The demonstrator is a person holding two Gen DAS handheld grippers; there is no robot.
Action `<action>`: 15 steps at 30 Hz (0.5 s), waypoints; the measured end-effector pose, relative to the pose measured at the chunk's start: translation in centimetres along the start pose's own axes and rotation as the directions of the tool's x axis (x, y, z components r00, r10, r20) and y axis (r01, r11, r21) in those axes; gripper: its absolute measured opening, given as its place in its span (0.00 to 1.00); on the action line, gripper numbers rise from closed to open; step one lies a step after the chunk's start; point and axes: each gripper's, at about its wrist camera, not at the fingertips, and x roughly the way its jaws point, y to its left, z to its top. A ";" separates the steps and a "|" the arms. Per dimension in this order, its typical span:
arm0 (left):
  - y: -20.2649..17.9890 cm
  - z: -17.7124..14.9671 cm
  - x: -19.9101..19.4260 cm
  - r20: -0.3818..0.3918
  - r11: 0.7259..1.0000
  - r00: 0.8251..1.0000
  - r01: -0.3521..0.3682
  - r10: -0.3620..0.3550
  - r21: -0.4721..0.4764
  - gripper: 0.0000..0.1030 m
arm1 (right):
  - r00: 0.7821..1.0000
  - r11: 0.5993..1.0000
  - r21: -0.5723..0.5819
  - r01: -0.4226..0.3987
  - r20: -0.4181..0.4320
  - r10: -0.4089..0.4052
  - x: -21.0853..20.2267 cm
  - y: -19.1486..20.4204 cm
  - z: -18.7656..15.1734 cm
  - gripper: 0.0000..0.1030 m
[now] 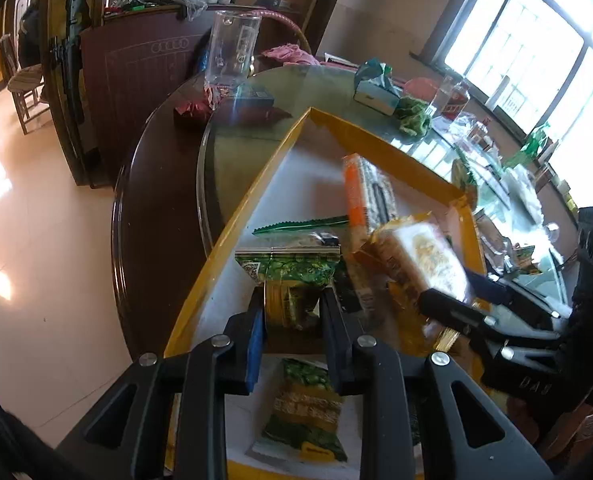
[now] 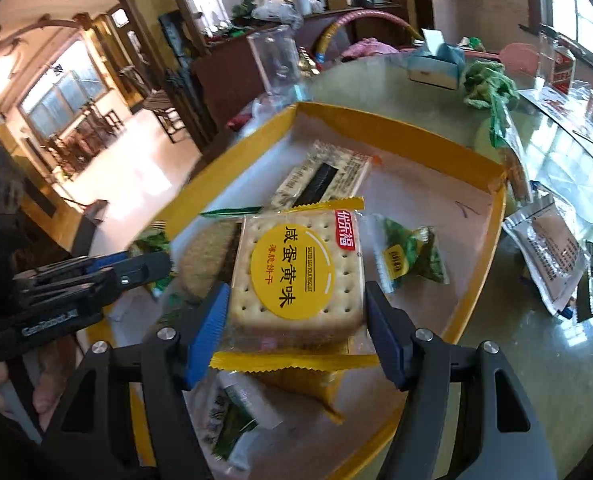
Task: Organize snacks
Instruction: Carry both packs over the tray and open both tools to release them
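Glass-topped counter (image 1: 256, 128), yellow tray (image 2: 476, 280), right gripper (image 2: 296, 308) jaws clamped on biscuit pack (image 2: 296, 272), left gripper (image 1: 292, 316) jaws clamped on green snack packet (image 1: 288, 280)

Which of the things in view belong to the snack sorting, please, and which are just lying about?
Job: yellow tray; biscuit pack between the right gripper fingers; green snack in the left gripper; seaweed pack; silver packets beside the tray.

Lying about: plastic jug; tissue box; green cloth; bottle.
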 end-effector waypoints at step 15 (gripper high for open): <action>0.2 -0.1 -0.4 0.018 0.999 0.999 -0.033 0.033 0.020 0.54 | 1.000 0.996 0.083 -0.014 0.018 0.012 -0.2 -1.8 0.4 0.71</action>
